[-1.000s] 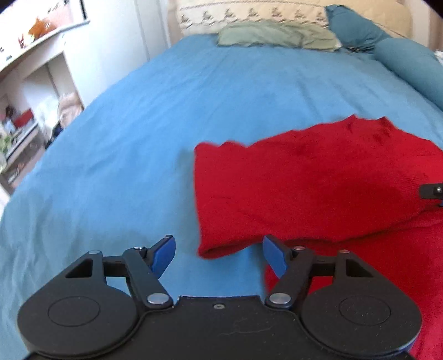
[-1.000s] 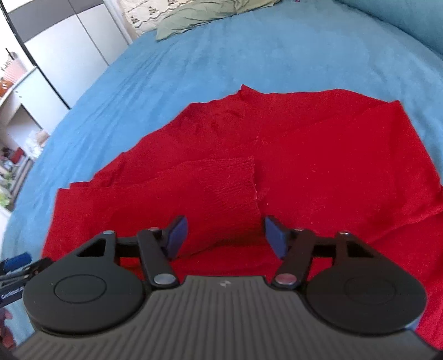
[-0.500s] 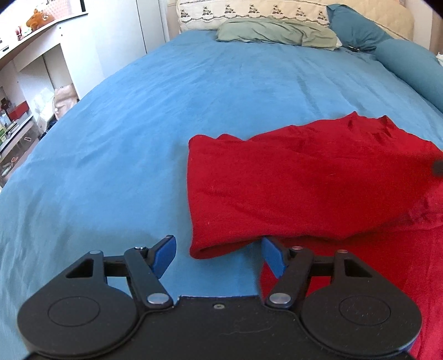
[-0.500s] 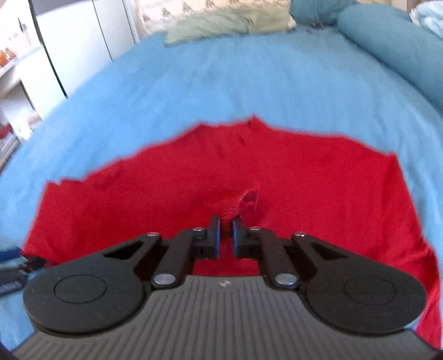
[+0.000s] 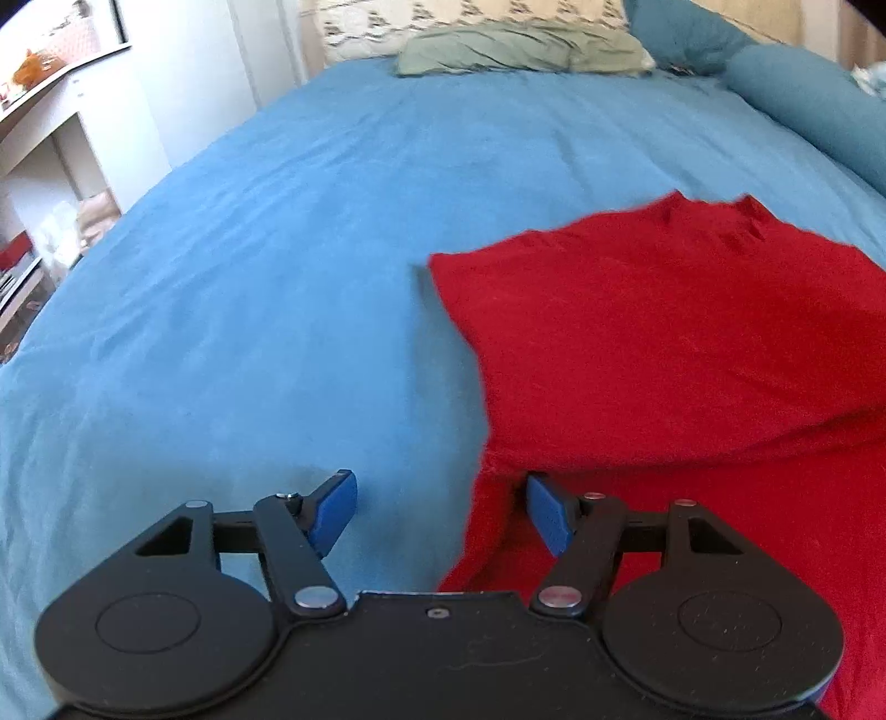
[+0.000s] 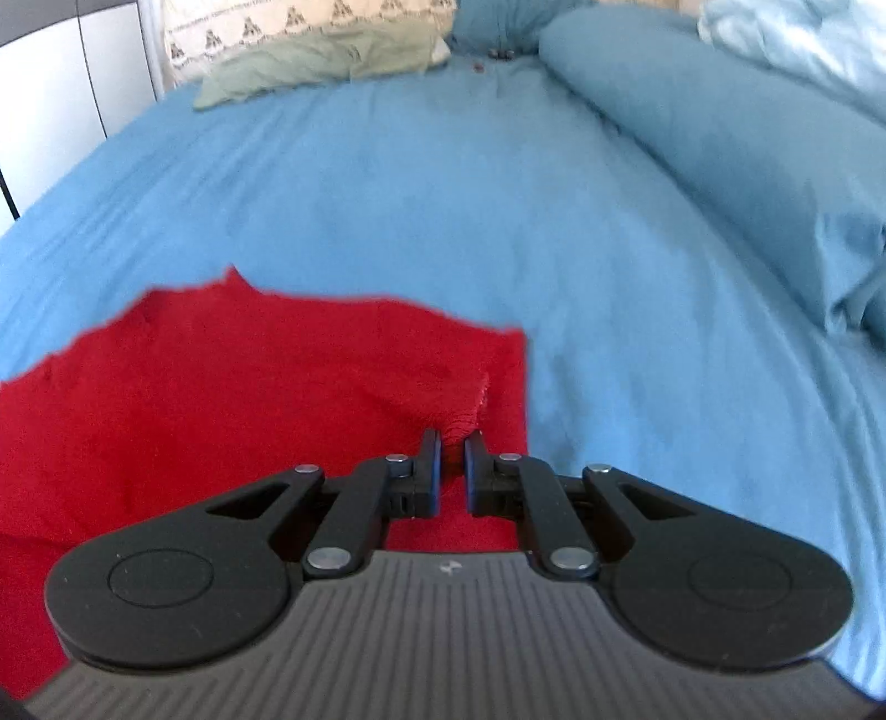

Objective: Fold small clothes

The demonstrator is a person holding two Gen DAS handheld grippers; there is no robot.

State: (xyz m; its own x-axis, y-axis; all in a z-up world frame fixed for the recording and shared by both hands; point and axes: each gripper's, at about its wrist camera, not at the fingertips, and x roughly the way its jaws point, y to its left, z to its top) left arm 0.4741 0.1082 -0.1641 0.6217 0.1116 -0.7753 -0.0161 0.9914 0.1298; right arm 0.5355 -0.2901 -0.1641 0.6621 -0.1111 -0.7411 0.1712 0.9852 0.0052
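A red knit garment (image 5: 653, 343) lies on the blue bed, partly folded over itself. My left gripper (image 5: 440, 512) is open and empty, low over the bed at the garment's left edge, with its right blue pad (image 5: 545, 515) over the red cloth. In the right wrist view the garment (image 6: 221, 399) fills the lower left. My right gripper (image 6: 453, 457) is shut on a bunched cuff of the red garment and holds it lifted over the garment's right side.
The blue bedsheet (image 5: 249, 310) spreads all around. A green pillow (image 5: 520, 50) and a patterned pillow (image 6: 299, 27) lie at the head. A rolled blue duvet (image 6: 736, 160) runs along the right. White shelves (image 5: 50, 160) stand beyond the left edge.
My right gripper closed on a fold of the red garment and carried it to the right across the garment. My left gripper stayed open and shifted left relative to the cloth edge.
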